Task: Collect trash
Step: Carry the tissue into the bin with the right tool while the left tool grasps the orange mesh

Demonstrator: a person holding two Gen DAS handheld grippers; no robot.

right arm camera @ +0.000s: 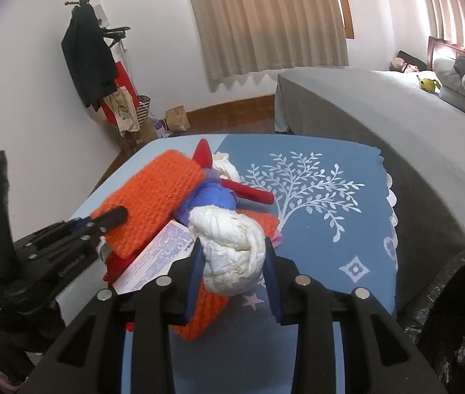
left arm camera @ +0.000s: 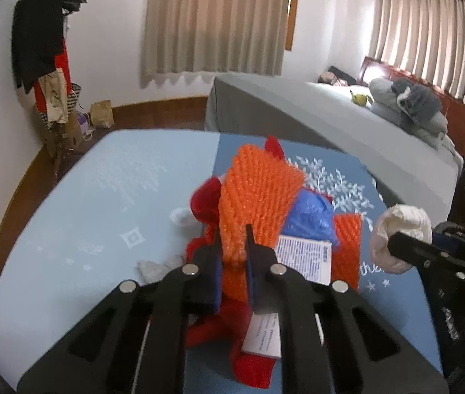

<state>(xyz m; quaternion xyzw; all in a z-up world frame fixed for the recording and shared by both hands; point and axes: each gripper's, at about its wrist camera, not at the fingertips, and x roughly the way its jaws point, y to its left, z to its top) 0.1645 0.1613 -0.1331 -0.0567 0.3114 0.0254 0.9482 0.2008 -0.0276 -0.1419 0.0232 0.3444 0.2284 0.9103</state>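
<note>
A pile of trash lies on the blue tablecloth (right arm camera: pixel 314 236). My left gripper (left arm camera: pixel 232 239) is shut on an orange foam net (left arm camera: pixel 255 190), which rises tilted over the pile; in the right wrist view the left gripper (right arm camera: pixel 114 218) clamps the orange foam net (right arm camera: pixel 153 203) at its near end. My right gripper (right arm camera: pixel 232 246) is shut on a crumpled white wad (right arm camera: pixel 232 249) held just above the pile. The left wrist view shows the right gripper (left arm camera: pixel 396 246) with the white wad (left arm camera: pixel 400 226) at the right. A blue crumpled bag (right arm camera: pixel 212 200), a printed paper slip (left arm camera: pixel 304 259) and red foam pieces (left arm camera: pixel 206 203) lie underneath.
A black-lined trash bin (right arm camera: pixel 455 312) stands at the table's right front. A grey-covered bed (left arm camera: pixel 331 115) runs along the right side. A coat rack (right arm camera: pixel 91 59) with bags stands in the far left corner. A small white scrap (left arm camera: pixel 179 216) and a grey scrap (left arm camera: pixel 156 267) lie left of the pile.
</note>
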